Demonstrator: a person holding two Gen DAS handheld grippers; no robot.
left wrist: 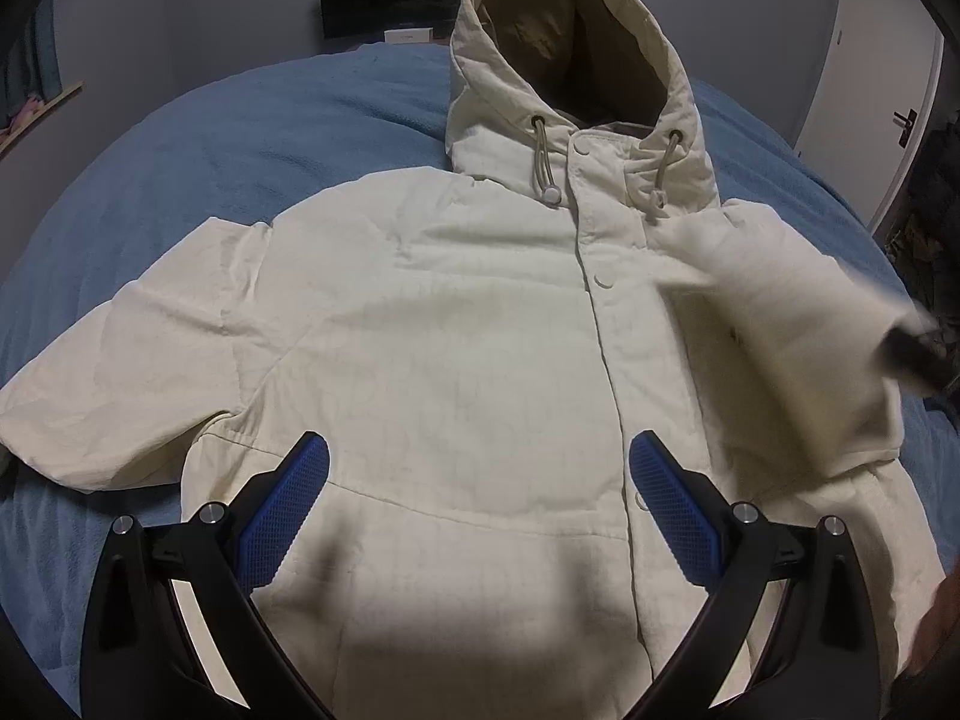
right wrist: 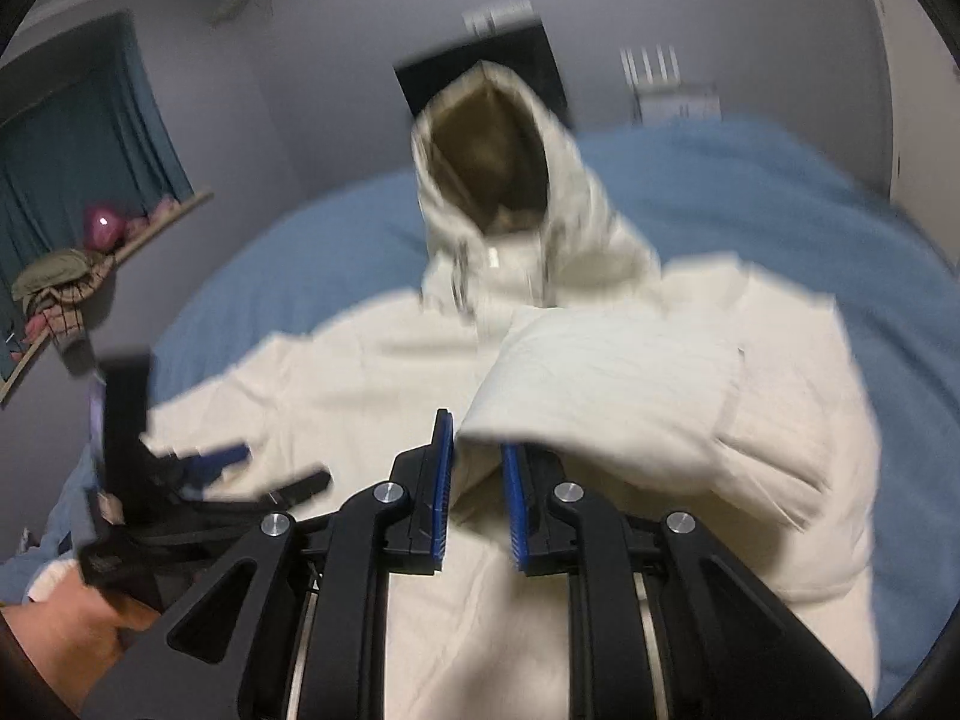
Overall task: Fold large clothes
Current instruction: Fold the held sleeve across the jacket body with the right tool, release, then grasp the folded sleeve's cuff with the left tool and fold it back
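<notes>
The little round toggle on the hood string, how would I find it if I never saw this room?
Look at the blue bed, where a cream hooded jacket lies face up. Two beige drawstrings hang below the hood. The toggle is the pale round bead at the end of the string left of the snap buttons in the left wrist view; the other string ends in a knot.

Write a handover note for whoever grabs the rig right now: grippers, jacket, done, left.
Left gripper: open, empty, over the jacket's lower front.
Right gripper: jaws close together, pinching the right sleeve at its cuff end and holding it above the chest.
Jacket: face up on the blue bed, snapped shut, hood at the far end.
Done: right sleeve partly brought in.
Left: lay that sleeve down, fold the left sleeve, which is spread out flat, then hood and body.
</notes>
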